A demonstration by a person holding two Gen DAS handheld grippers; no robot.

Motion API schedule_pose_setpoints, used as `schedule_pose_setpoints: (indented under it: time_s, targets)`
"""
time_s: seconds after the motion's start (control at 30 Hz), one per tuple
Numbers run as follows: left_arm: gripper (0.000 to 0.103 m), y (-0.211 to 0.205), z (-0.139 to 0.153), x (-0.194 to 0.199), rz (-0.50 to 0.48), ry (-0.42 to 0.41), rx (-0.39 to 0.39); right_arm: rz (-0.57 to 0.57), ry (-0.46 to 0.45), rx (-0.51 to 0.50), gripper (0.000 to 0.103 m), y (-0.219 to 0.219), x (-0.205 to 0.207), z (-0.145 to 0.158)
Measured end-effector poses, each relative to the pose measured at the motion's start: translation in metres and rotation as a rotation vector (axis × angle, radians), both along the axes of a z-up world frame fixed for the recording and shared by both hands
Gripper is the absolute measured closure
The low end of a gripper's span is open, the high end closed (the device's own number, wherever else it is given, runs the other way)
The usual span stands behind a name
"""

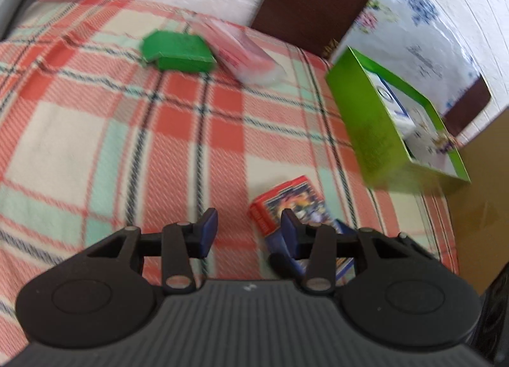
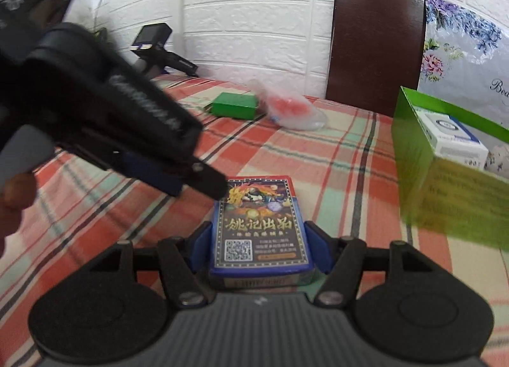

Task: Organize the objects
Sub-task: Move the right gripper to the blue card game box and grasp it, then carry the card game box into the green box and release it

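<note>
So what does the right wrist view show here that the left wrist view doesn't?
Only the right wrist view shows the printed face of the card box, lying between the open right gripper without a visible clamp, and the left gripper seen from outside. Only the left wrist view shows the left gripper from behind, open over bare blanket, with the card box off beside its right finger. Both show the plaid blanket, the small green box, the red-and-clear packet and the tall green box holding a white package.

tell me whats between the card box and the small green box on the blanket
Nothing: in the left wrist view only bare plaid blanket runs from the card box to the small green box.
</note>
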State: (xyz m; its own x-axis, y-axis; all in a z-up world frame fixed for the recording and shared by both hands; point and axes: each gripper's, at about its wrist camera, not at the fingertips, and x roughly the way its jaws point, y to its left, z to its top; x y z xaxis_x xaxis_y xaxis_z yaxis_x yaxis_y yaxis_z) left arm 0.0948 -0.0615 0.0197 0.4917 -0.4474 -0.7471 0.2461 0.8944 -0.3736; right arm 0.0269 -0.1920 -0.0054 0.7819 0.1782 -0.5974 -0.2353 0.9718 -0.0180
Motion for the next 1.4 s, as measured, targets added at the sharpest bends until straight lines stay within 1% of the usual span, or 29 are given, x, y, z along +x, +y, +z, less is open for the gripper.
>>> schedule_pose_setpoints:
  time_s: [0.07,0.17,0.2,0.23,0.33,0.37,0.4,0.5,0.6,0.67,0.87,1.0,1.13,1.23,1.4]
  targets:
    - [0.057,-0.004,-0.003,-0.007,-0.014,0.021,-0.007,0.012,0.002,0.009,0.040,0.001,-0.013,0.000]
    - [0.057,-0.011,-0.002,-0.019,-0.039,0.026,0.006,0.013,0.012,0.018,0.018,-0.001,-0.025,0.000]
    - [0.057,-0.012,-0.001,-0.022,-0.045,0.032,0.004,0.012,0.012,0.022,0.018,-0.002,-0.028,0.000]
    - [0.057,-0.013,-0.001,-0.025,-0.050,0.039,-0.001,0.012,0.013,0.025,0.018,-0.004,-0.031,0.000]
    - [0.056,-0.020,-0.003,-0.029,-0.062,0.043,0.013,0.008,0.013,0.037,0.025,-0.006,-0.034,-0.001]
    - [0.056,-0.023,-0.003,-0.029,-0.061,0.038,0.015,0.007,0.016,0.044,0.037,-0.007,-0.033,-0.001]
    - [0.057,-0.025,-0.003,-0.028,-0.063,0.037,0.011,0.009,0.015,0.052,0.042,-0.009,-0.033,0.000]
    - [0.059,-0.034,0.001,-0.028,-0.070,0.030,0.019,-0.004,0.001,0.054,0.043,-0.010,-0.036,0.001]
    - [0.063,-0.043,0.016,-0.033,-0.100,-0.011,0.015,-0.048,-0.035,0.099,0.043,-0.022,-0.042,0.008]
    - [0.063,-0.049,0.028,-0.033,-0.117,-0.041,0.001,-0.072,-0.088,0.101,0.043,-0.027,-0.046,0.016]
    - [0.063,-0.085,0.066,-0.021,-0.194,-0.160,-0.009,-0.154,-0.263,0.040,0.043,-0.048,-0.047,0.041]
    - [0.063,-0.121,0.081,-0.003,-0.258,-0.217,-0.002,-0.231,-0.330,0.017,0.043,-0.074,-0.035,0.053]
    - [0.063,-0.162,0.085,0.013,-0.317,-0.263,0.017,-0.319,-0.352,0.021,0.043,-0.105,-0.018,0.056]
    - [0.063,-0.189,0.084,0.027,-0.346,-0.272,0.031,-0.376,-0.349,0.031,0.043,-0.127,-0.001,0.052]
    - [0.063,-0.222,0.080,0.051,-0.378,-0.291,0.054,-0.448,-0.333,0.080,0.043,-0.160,0.028,0.046]
